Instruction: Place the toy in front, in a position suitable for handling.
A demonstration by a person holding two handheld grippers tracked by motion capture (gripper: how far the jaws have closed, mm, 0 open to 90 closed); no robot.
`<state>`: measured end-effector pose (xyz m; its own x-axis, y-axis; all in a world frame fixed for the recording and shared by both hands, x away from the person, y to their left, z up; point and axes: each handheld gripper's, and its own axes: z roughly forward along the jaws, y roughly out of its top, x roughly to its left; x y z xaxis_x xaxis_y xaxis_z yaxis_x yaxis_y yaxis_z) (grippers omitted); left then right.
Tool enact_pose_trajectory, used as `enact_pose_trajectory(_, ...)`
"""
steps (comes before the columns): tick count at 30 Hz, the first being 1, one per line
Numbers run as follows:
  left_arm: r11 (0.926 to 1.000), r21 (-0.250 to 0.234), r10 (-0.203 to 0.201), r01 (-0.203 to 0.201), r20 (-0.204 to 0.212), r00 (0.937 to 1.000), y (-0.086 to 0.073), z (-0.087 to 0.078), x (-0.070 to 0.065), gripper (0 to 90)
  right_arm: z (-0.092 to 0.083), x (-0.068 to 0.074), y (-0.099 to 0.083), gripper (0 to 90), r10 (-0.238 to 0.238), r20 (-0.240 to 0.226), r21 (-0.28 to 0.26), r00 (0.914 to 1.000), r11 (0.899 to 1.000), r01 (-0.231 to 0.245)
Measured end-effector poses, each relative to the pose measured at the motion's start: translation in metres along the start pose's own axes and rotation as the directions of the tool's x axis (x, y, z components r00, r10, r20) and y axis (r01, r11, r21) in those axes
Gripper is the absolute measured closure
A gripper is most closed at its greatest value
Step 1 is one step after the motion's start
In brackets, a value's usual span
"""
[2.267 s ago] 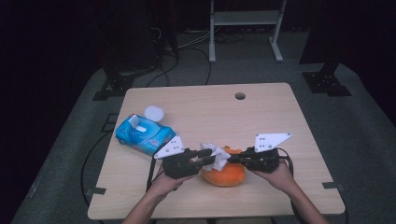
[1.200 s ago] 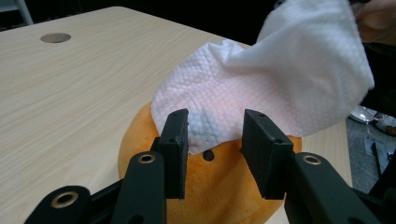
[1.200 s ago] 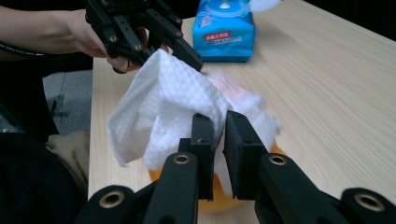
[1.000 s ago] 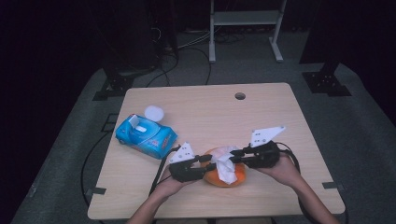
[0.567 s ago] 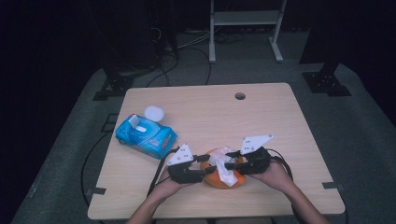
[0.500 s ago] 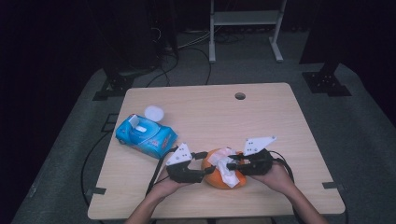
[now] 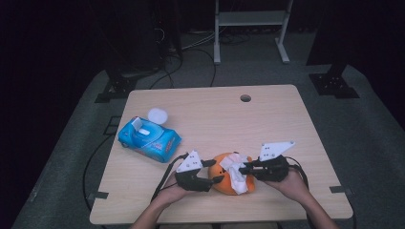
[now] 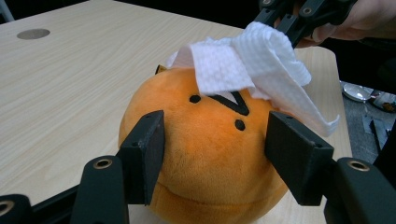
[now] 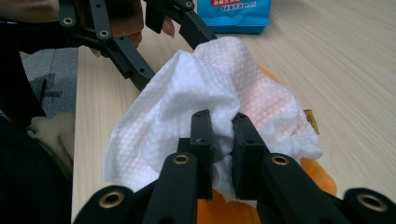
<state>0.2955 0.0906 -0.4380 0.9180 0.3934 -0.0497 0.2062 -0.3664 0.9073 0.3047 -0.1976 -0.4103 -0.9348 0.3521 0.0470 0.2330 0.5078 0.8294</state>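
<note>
An orange plush ball with a stitched face sits near the table's front edge. A white wipe is draped over its top. My left gripper reaches in from the left; its jaws have just widened, then eased in, and both pads now press the plush's sides. From the right, my right gripper has just closed and is shut on a fold of the wipe, its tips pinching the cloth over the plush.
A blue wipes pack lies at the table's left with its flap up, a round white lid just behind it. The wooden table has a cable hole near its far edge. Cables trail from both grippers.
My right gripper has come down and left, laying the wipe on the plush. My left gripper's jaws have spread from a narrow gap to span the plush's sides.
</note>
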Motion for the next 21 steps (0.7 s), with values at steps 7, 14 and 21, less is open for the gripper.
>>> enact_pose_trajectory(7,0.9998,0.010,-0.016,0.016,-0.011,0.9998,-0.003,-0.003,0.002,37.8,-0.017,-0.003,-0.010,84.2,0.018,0.029,0.021,0.9994,1.000,-0.018)
enact_pose_trajectory(14,0.9996,0.010,-0.025,0.025,-0.012,0.9996,-0.005,-0.004,0.002,37.9,-0.030,-0.009,-0.036,84.4,0.078,0.062,0.050,0.9951,0.995,-0.081)
enact_pose_trajectory(21,0.9997,0.017,-0.019,0.020,-0.016,0.9997,-0.004,-0.002,-0.001,40.3,-0.026,0.004,-0.017,84.5,0.032,0.033,0.010,0.9989,0.999,-0.033)
